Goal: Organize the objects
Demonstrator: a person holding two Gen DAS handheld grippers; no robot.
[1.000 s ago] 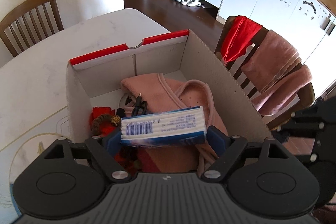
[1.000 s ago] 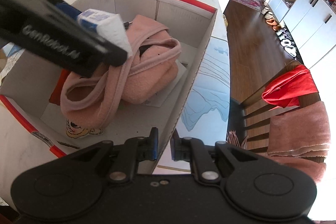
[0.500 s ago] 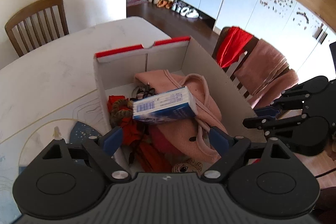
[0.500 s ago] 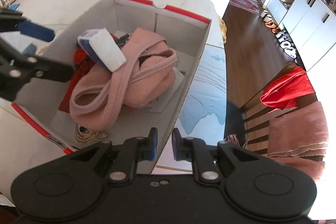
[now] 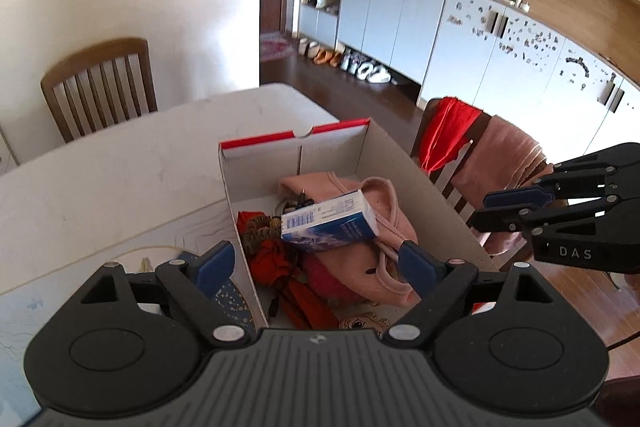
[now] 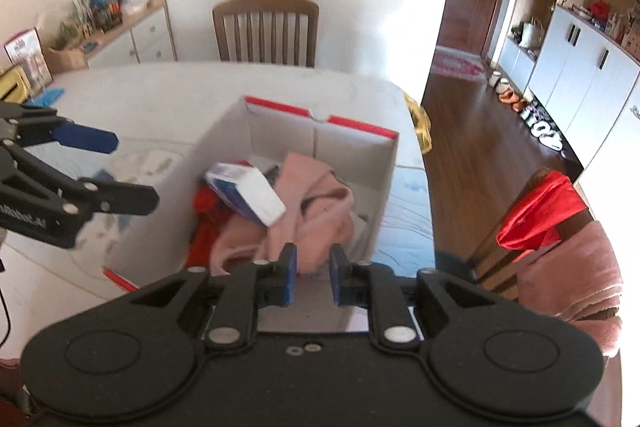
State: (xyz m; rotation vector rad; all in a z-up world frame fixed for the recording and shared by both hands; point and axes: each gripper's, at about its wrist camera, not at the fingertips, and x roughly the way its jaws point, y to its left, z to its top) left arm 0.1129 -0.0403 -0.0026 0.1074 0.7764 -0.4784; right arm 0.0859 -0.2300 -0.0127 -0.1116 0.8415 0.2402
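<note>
An open cardboard box [image 5: 296, 141] [image 6: 320, 131] with red rims stands on the white table. Inside it a blue-and-white tissue pack [image 5: 328, 223] [image 6: 248, 197] lies tilted on a pink garment [image 5: 376, 267] [image 6: 316, 223], beside a red cloth [image 5: 276, 255]. My left gripper [image 5: 314, 263] [image 6: 116, 167] hangs open above the box's near end, with nothing between its pads. My right gripper [image 6: 314, 269] [image 5: 492, 209] hovers at the box's right side. Its jaws are opening, a narrow gap between them holds nothing.
A wooden chair [image 5: 100, 83] stands at the table's far side. Another chair [image 5: 476, 151] draped with a red cloth and pink towels is close to the box's right. A blue patterned mat [image 6: 404, 211] lies under the box. Cabinets and shoes line the far wall.
My left gripper let go of the tissue pack, which now rests in the box. Both grippers rose and drew back from the box. The right jaws parted slightly.
</note>
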